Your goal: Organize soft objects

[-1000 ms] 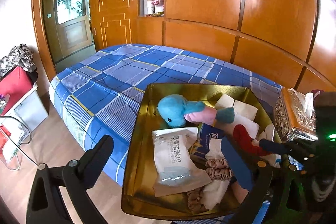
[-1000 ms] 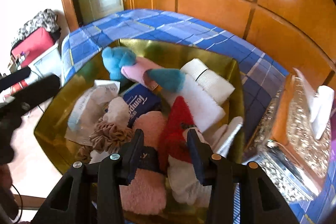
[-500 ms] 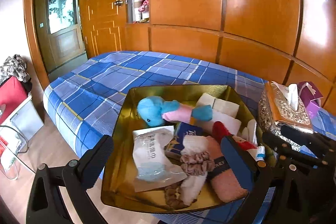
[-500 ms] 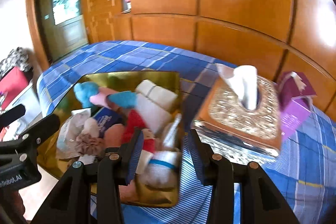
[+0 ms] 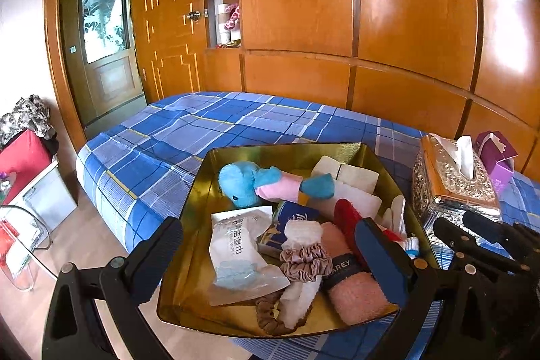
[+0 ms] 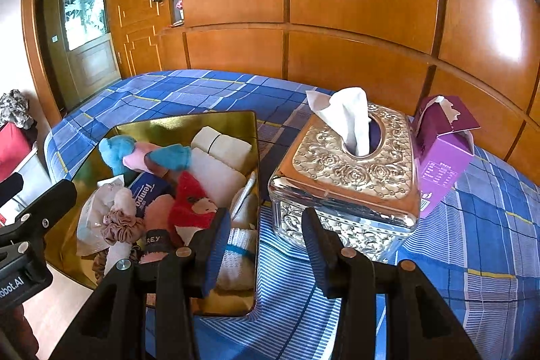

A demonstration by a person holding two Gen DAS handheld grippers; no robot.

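A gold tray [image 5: 202, 184] [image 6: 236, 118] sits on the blue plaid bed and holds soft things: a blue and pink plush [image 5: 243, 181] [image 6: 118, 150], a wipes pack [image 5: 236, 255], a beige scrunchie [image 5: 303, 258] [image 6: 121, 225], a pink towel [image 5: 354, 289], a red and white sock [image 6: 192, 204], white folded cloths [image 5: 351, 174] [image 6: 219, 144]. My left gripper [image 5: 270, 258] is open and empty above the tray's near side. My right gripper [image 6: 266, 245] is open and empty between the tray and the tissue box [image 6: 351, 171].
The ornate silver tissue box [image 5: 452, 181] stands right of the tray, with a purple carton [image 6: 442, 154] [image 5: 496, 157] behind it. Wooden wardrobe panels rise behind the bed. A door, a red case [image 5: 23, 154] and a bin stand on the floor at left.
The right gripper let go of the red and white sock in the tray, then pulled back and swung right toward the tissue box. The left gripper drew back and up a little.
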